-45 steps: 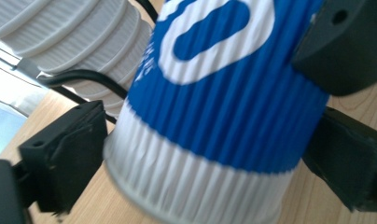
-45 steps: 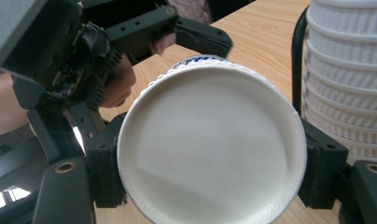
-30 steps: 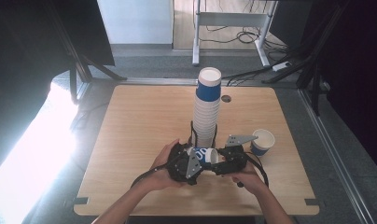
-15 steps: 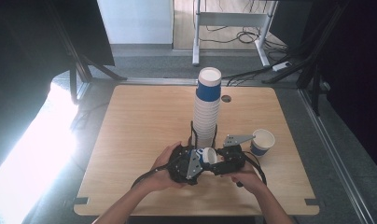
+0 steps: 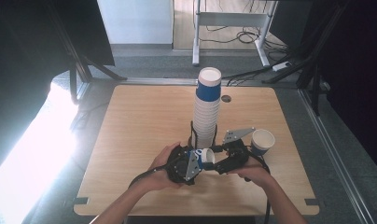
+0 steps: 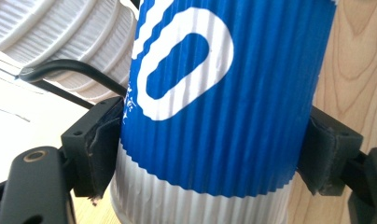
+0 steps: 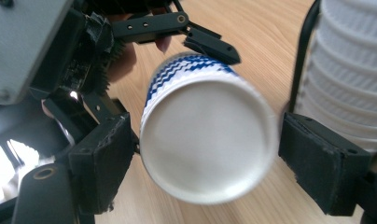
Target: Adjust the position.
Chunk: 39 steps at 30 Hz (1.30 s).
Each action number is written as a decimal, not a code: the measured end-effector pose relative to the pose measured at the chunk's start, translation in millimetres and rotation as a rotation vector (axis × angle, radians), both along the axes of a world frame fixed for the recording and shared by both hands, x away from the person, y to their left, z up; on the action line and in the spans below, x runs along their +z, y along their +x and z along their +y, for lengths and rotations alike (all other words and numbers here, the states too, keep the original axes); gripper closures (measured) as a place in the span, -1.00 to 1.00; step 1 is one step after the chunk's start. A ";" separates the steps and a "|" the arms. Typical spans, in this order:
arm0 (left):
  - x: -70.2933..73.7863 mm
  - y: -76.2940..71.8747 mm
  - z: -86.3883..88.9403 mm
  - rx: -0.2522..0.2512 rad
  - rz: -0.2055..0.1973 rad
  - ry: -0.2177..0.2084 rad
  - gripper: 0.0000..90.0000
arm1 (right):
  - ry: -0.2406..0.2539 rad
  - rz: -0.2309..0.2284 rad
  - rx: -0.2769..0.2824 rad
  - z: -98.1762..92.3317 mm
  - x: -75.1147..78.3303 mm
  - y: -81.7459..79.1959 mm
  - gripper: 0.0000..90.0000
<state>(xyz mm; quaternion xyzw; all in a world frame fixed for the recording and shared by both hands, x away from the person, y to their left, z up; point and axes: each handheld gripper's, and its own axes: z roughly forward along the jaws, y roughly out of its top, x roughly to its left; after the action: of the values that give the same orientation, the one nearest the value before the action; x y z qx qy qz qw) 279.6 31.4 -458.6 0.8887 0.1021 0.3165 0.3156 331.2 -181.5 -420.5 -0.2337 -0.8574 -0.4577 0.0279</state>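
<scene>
- The left gripper (image 5: 199, 161) clamps the blue cup (image 5: 205, 156) sideways above the desk (image 5: 130, 140); a weak pinch lets it slip.
- The right gripper (image 7: 205, 154) has just been opening, its pads clear of the cup's base; swinging away, it could topple the cup stack (image 5: 206, 112).

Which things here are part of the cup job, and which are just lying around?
In the job:
- blue cup, clamped by left gripper
- right gripper, jaws just opening off it
- cup stack

Lying about:
- lone cup
- floor cables
</scene>
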 end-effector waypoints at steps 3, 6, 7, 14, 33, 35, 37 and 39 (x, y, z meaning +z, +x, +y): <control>-1.5 -2.0 -0.2 0.002 -0.026 0.027 -0.59 | -0.058 0.020 0.038 -3.1 10.1 5.4 -0.57; -2.8 -3.2 -0.9 -0.001 -0.030 0.040 -0.59 | -0.144 0.047 0.084 -2.4 17.8 10.0 -0.58; -3.3 -3.3 -1.3 -0.003 -0.033 0.046 -0.59 | -0.162 0.055 0.089 -1.7 19.1 10.8 -0.58; -5.4 -6.0 -5.0 -0.008 -0.057 0.066 -0.59 | -0.287 0.110 0.147 11.8 19.2 16.6 -0.59; -6.4 -10.6 -12.1 -0.032 -0.123 0.111 -0.59 | -0.358 0.174 0.203 41.2 4.9 23.2 -0.52; -6.2 -11.4 -12.9 -0.032 -0.123 0.108 -0.59 | -0.361 0.179 0.204 41.9 3.7 24.2 -0.48; -6.7 -11.2 -12.9 -0.033 -0.135 0.127 -0.59 | -0.366 0.191 0.201 42.4 2.4 25.0 -0.47; -7.4 -10.8 -12.5 -0.032 -0.134 0.127 -0.59 | -0.369 0.188 0.200 42.3 1.5 25.1 -0.45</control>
<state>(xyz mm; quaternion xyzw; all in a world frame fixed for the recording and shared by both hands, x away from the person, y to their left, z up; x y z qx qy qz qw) 268.8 18.9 -466.0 0.8854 0.0464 0.3758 0.2697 356.3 -139.2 -419.0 -0.1904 -0.9390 -0.2646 0.1096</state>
